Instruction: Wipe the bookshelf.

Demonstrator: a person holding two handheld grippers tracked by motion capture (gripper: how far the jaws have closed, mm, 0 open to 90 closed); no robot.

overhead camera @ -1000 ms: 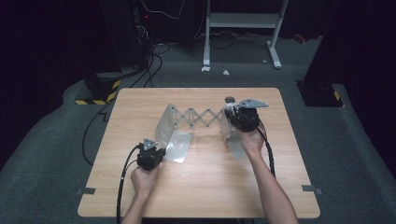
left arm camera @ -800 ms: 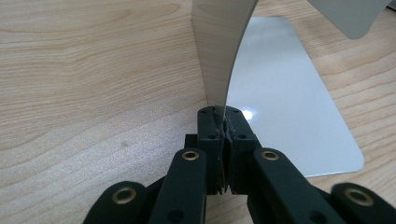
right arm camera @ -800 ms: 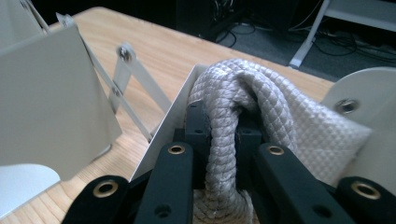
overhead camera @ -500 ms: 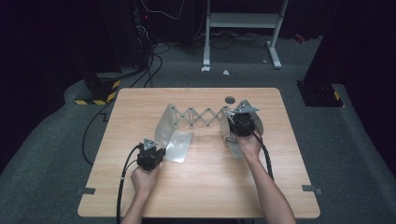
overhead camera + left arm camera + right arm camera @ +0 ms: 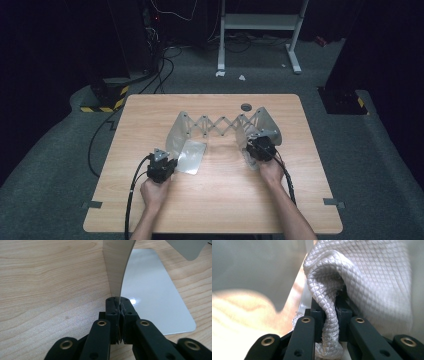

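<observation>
A silvery metal rack (image 5: 220, 125) with a scissor-lattice middle and a curved plate at each end stands on the wooden table (image 5: 215, 205). My left gripper (image 5: 167, 162) (image 5: 118, 305) is shut on the thin edge of the left end's upright plate (image 5: 117, 267), beside that end's flat foot plate (image 5: 155, 297). My right gripper (image 5: 257, 145) (image 5: 329, 312) is shut on a bunched white quilted cloth (image 5: 367, 277), low against the rack's right end plate (image 5: 267, 122). Grey metal fills the blurred background behind the cloth.
A small dark round disc (image 5: 245, 106) lies on the table behind the rack. On the floor beyond stand a white-framed stand (image 5: 260, 22) and a black box with yellow-black tape (image 5: 107, 95), with cables around it. Both gripper cables trail back over the near table edge.
My right gripper has come down toward the tabletop with the cloth, along the right end plate. The left gripper and the rack's left end have stayed put.
</observation>
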